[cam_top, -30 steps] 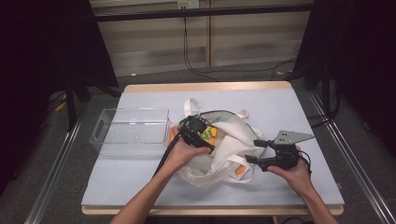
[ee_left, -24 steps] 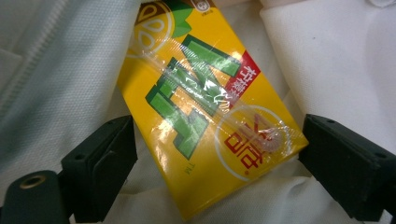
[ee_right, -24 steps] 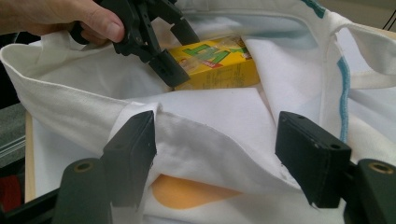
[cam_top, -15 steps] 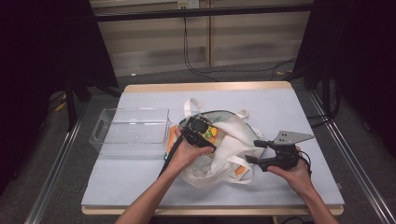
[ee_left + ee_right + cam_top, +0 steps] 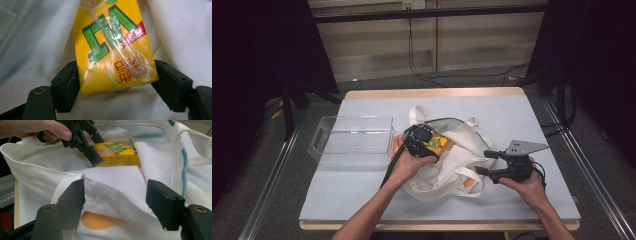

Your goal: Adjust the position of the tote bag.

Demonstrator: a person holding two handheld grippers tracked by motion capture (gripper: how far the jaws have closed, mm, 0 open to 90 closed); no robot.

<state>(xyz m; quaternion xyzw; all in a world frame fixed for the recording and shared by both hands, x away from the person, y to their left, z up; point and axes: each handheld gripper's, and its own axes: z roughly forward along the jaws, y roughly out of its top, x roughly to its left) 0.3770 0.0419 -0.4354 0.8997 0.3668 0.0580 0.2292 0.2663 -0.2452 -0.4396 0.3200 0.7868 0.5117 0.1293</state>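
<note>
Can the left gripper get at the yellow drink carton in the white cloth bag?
Probably yes: the left gripper has the yellow drink carton between its jaws, which have just been closing, and the white cloth bag lies open around it.

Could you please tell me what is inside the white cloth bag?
A yellow drink carton lies inside the white cloth bag, between the left hand-held gripper jaws. Folded cloth hides anything deeper.

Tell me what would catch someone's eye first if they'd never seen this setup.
Probably the bright yellow drink carton with green lettering, lying in the mouth of the white tote bag at the middle of the table, between the jaws of the left hand-held gripper, which have just been closing on it. Next, the right hand-held gripper at the bag's near edge, its jaws either side of a fold of cloth. A clear plastic bin sits left of the bag.
</note>
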